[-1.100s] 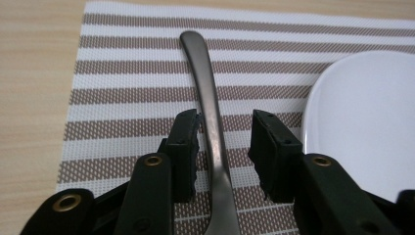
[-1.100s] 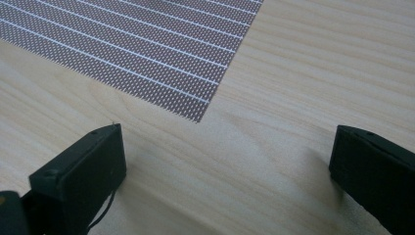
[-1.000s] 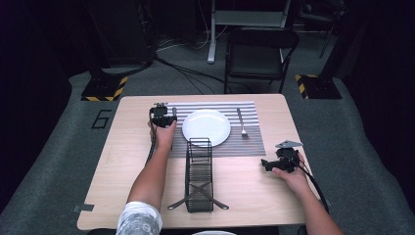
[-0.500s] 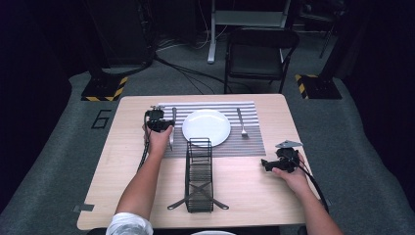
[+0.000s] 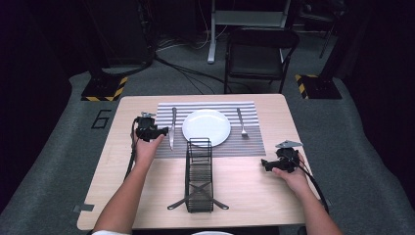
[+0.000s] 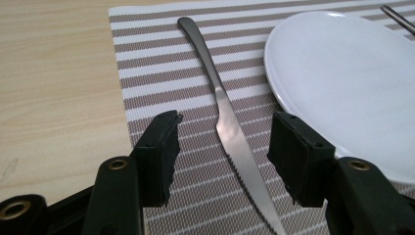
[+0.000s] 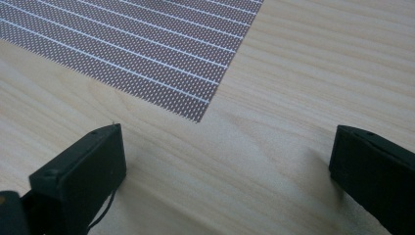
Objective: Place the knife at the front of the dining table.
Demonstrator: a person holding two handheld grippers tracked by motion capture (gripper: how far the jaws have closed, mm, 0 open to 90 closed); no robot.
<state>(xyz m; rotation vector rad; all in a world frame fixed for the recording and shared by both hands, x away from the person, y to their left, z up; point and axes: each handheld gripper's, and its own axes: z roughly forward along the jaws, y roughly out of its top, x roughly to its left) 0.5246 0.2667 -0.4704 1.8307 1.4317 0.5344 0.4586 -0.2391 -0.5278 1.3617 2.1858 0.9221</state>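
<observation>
Table setting, late stage. Butter knife (image 5: pixel 172 128) lies flat on the striped placemat (image 5: pixel 247 143), just left of the white plate (image 5: pixel 206 127), handle away from the person, blade tip toward them, serrated edge facing the plate. In the left gripper view the knife (image 6: pixel 230 129) sits on the mat between the jaws but untouched; daylight on both sides of the blade. Left gripper (image 6: pixel 222 154) has just been opening its jaws, which now stand apart around the knife, nothing pressed. In the high view the left gripper (image 5: pixel 162 131) hovers just left of the knife, off the plate's left side near the mat's edge.

Fork (image 5: pixel 241 122) lies on the mat right of the plate, apart from it. Plate centred on the mat. Black wire cutlery rack (image 5: pixel 199 175) stands on the wooden table (image 5: pixel 254 191) in front of the plate, on the person's side; looks empty as far as I can tell.

Right gripper (image 5: pixel 265 163) rests low on bare table, well right of the rack and front-right of the plate. Right gripper view: jaws wide apart, nothing between them, mat corner (image 7: pixel 147 58) ahead.

Judgement: knife placement reads as done, release finished. Plate, fork, knife all laid. What's left: back the left gripper clear without nudging the blade. No further items visible to place.
</observation>
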